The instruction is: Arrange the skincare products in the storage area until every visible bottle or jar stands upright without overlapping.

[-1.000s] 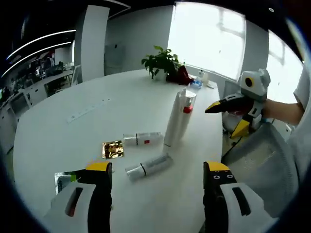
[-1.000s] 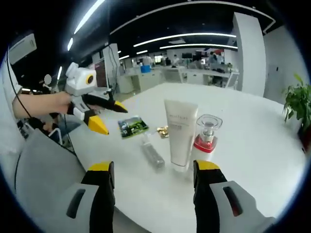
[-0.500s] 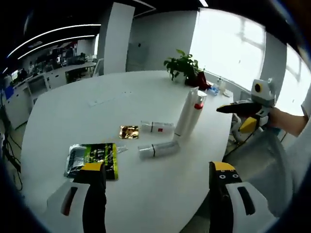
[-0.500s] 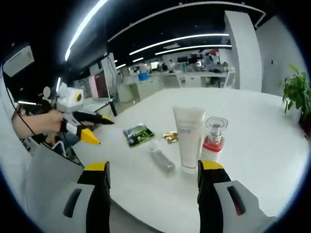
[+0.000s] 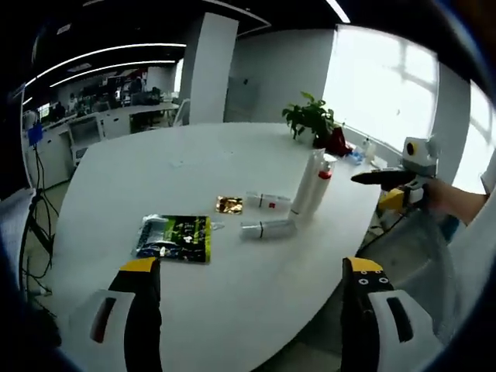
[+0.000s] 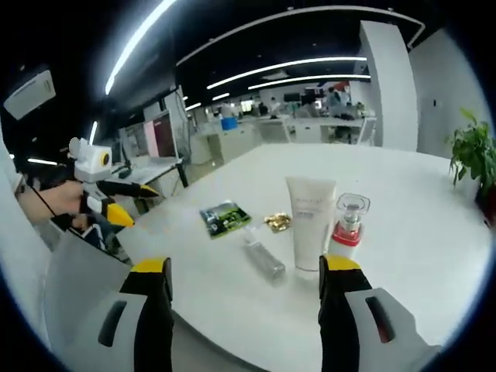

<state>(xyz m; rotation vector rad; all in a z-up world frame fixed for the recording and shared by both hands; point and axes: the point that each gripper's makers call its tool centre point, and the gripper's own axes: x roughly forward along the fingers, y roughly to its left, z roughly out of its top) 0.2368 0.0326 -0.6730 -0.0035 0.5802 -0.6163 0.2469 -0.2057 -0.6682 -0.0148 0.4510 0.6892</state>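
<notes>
On the white round table [image 5: 155,167] a tall white tube [image 5: 308,183] [image 6: 309,222] stands upright beside a clear bottle with a red band [image 5: 322,183] [image 6: 349,225]. A clear bottle [image 5: 267,228] [image 6: 263,257] lies flat in front of them, and a small white bottle with a red mark [image 5: 265,201] lies flat behind it. My left gripper [image 5: 246,322] hovers open off the table's near edge. My right gripper [image 6: 242,310] hovers open off the opposite edge, facing the tube. Each gripper also appears in the other's view: the right gripper [image 5: 387,180] and the left gripper [image 6: 116,200], both held in a hand.
A green and black sachet [image 5: 174,235] [image 6: 225,216] and a small gold packet [image 5: 229,204] [image 6: 277,222] lie flat on the table. A potted plant [image 5: 311,120] and small items stand at the far edge. A grey chair back [image 6: 74,287] sits below my right gripper. Office desks lie beyond.
Both cameras have pulled back from the table, so the bottles look smaller and farther. The green sachet has come fully into the left gripper view. The products have not moved.
</notes>
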